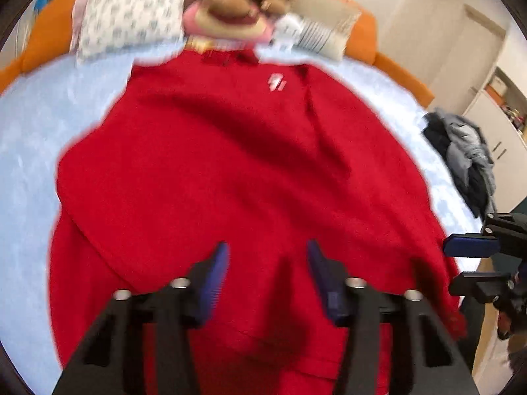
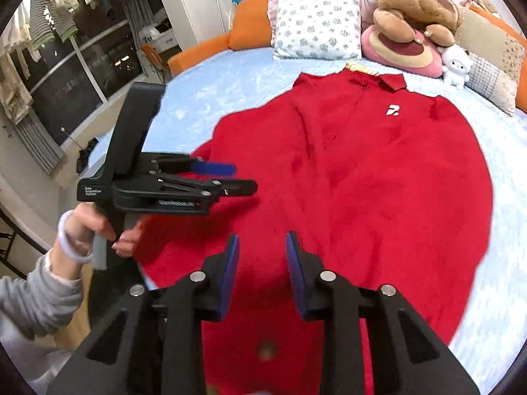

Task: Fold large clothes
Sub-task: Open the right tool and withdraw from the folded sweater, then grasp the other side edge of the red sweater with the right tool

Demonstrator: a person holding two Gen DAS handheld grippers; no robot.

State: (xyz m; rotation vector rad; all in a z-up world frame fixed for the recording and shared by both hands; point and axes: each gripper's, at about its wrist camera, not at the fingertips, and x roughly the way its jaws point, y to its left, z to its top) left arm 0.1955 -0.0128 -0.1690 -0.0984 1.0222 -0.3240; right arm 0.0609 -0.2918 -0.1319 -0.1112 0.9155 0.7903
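A big red shirt is spread flat on the blue bed, collar up by the pillows and the soft toys. It looks soft and light, so it is likely to bend and wrinkle when it is lifted. It is best taken by the bottom hem or by a side edge, where the cloth is thin enough to be pinched.

The left gripper is held wide apart over the lower part of the shirt, and nothing is held in it. The right gripper is also held apart, over the bottom hem, with nothing in it. No cloth is pinched yet.
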